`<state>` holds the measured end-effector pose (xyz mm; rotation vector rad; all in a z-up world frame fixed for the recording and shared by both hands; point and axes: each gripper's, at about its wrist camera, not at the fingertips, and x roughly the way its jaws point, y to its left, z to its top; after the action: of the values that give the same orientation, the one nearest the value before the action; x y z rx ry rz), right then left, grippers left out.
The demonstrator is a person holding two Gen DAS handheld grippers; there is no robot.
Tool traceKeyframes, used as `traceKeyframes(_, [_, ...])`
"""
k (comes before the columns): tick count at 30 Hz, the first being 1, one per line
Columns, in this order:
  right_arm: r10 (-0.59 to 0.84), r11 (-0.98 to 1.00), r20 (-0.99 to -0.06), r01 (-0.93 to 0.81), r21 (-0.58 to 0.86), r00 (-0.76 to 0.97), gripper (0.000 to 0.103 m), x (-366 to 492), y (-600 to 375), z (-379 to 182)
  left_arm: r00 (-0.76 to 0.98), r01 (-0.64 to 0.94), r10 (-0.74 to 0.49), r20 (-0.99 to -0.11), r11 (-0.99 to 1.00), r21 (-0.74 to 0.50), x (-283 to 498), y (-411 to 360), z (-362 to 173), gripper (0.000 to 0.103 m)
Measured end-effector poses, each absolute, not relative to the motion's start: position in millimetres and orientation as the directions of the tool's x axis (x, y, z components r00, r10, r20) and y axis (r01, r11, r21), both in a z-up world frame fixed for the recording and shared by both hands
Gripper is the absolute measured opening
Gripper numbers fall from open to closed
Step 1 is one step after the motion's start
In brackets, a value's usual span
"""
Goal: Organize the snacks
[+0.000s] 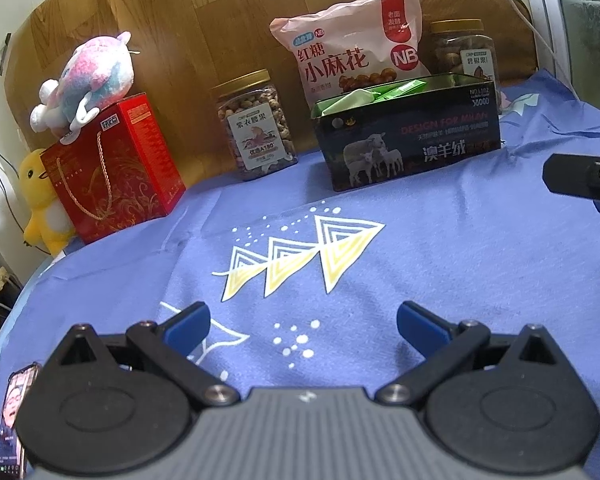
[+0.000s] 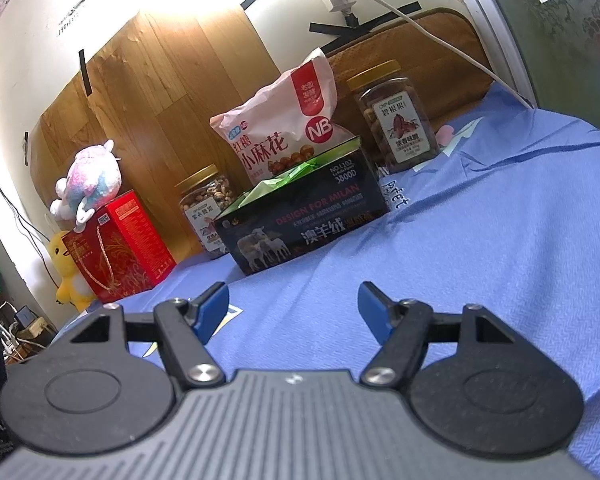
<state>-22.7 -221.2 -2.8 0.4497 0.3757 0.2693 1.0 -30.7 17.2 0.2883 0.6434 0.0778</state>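
A dark tin box (image 1: pixel 408 144) (image 2: pixel 300 224) with sheep printed on its front stands at the back of the blue cloth, filled with green snack packets (image 1: pixel 372 94) (image 2: pixel 284 180). Behind it leans a pink snack bag (image 1: pixel 352 48) (image 2: pixel 288 128). A nut jar (image 1: pixel 256 124) (image 2: pixel 208 208) stands to its left and a second jar (image 1: pixel 464 56) (image 2: pixel 396 116) to its right. My left gripper (image 1: pixel 303 326) hovers open over the cloth's triangle print, nothing between its blue pads. My right gripper (image 2: pixel 293 312) is open and empty too, short of the tin; part of it (image 1: pixel 584 178) shows at the left wrist view's right edge.
A red gift box (image 1: pixel 112 168) (image 2: pixel 120 244) with a rope handle stands at the back left, a pink plush toy (image 1: pixel 84 80) (image 2: pixel 88 184) on top and a yellow plush duck (image 1: pixel 40 200) (image 2: pixel 70 276) beside it. A phone (image 1: pixel 14 412) lies at the near left. A wooden board backs the bed.
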Motion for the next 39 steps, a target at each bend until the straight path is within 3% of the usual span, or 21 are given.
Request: traceKeyframes(39, [0.292,0.849,-0.297,-0.103,0.518,0.909,0.074,-24,-227,-6,0.795,0.052,0.182,-0.579,0.931,0.362,12,-53,10,0.103])
